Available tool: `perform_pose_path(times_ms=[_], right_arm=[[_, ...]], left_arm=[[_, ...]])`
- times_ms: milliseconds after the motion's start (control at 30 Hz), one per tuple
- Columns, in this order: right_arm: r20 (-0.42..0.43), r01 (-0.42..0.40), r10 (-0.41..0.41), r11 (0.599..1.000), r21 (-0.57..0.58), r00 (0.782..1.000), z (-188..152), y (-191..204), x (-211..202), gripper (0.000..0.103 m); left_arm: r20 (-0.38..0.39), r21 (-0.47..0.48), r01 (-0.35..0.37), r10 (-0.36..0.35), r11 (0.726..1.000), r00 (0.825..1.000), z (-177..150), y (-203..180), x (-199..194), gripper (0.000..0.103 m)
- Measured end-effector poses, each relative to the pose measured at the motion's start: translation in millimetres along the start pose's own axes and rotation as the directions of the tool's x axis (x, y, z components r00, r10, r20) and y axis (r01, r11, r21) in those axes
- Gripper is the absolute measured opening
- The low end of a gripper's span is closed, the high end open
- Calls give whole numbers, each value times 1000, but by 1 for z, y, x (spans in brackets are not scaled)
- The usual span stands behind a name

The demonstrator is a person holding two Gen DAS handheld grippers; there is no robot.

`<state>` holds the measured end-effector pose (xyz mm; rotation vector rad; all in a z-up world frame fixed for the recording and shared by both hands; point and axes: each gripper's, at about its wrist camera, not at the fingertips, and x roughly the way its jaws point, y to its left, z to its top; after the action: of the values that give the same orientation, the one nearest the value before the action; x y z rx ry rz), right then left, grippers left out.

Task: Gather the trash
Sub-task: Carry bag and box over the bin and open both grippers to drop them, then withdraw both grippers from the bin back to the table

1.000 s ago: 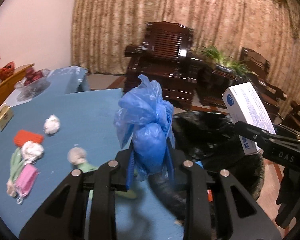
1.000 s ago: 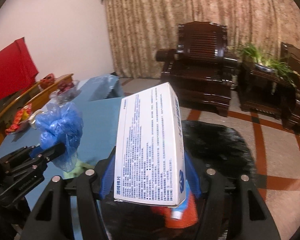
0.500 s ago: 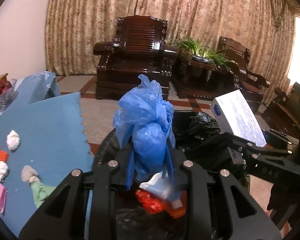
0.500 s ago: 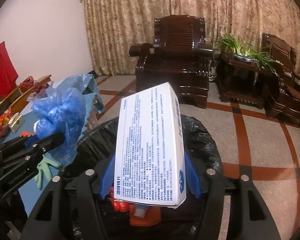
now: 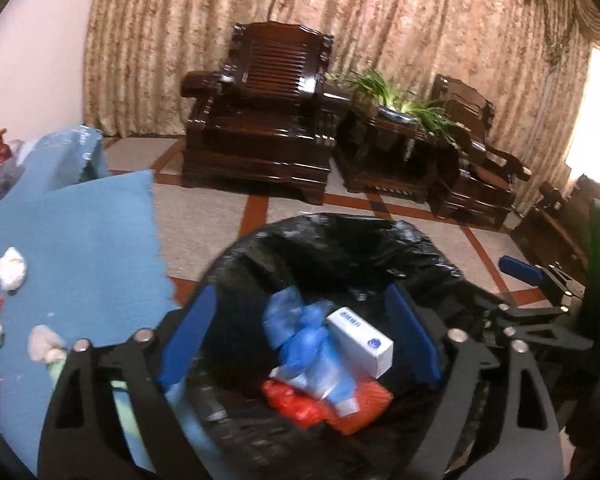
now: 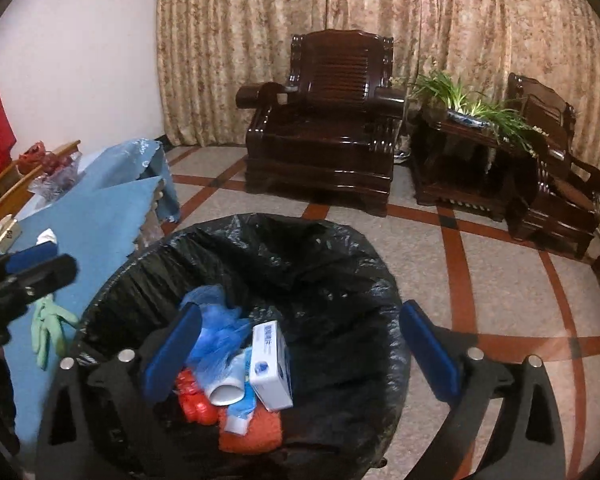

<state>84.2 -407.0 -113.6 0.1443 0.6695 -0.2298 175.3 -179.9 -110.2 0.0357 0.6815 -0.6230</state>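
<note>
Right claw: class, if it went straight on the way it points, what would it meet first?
Probably the white box lying in the bin, directly between the open right claw's fingers; depth is unclear.

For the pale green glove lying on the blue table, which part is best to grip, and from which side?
Probably the cuff end of the green glove, which hangs toward the table's near edge. It lies flat and limp, fingers spread, so come from above with the open left gripper and pinch across the narrow cuff, not the splayed fingers.
</note>
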Motion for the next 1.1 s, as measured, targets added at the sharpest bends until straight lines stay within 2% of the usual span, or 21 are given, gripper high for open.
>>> perform_pose_path(times_ms=[200, 400, 633, 767, 967, 1100], right_arm=[[6, -63, 63, 998, 18, 998, 1, 21, -10, 97], [-1, -171, 171, 985, -31, 985, 2, 73, -15, 97], [-11, -281, 281, 952, -123, 960, 8, 144, -14, 97], [-18, -331, 333, 928, -173, 943, 9, 182, -14, 97], [-39, -392, 394, 891, -231, 918, 8, 233, -11, 97], [-55, -423, 424, 868, -260, 904, 7, 260, -6, 97]], left_arm=[[14, -23, -113, 113, 993, 993, -13, 36, -42, 93], [30, -89, -219, 222, 972, 975, -29, 78, -89, 93], [28, -161, -341, 349, 926, 937, -52, 127, -138, 93], [22, -207, -406, 419, 890, 908, -65, 160, -162, 93], [4, -245, -473, 489, 846, 872, -80, 197, -186, 93], [-8, -263, -501, 517, 824, 856, -89, 215, -192, 93]])
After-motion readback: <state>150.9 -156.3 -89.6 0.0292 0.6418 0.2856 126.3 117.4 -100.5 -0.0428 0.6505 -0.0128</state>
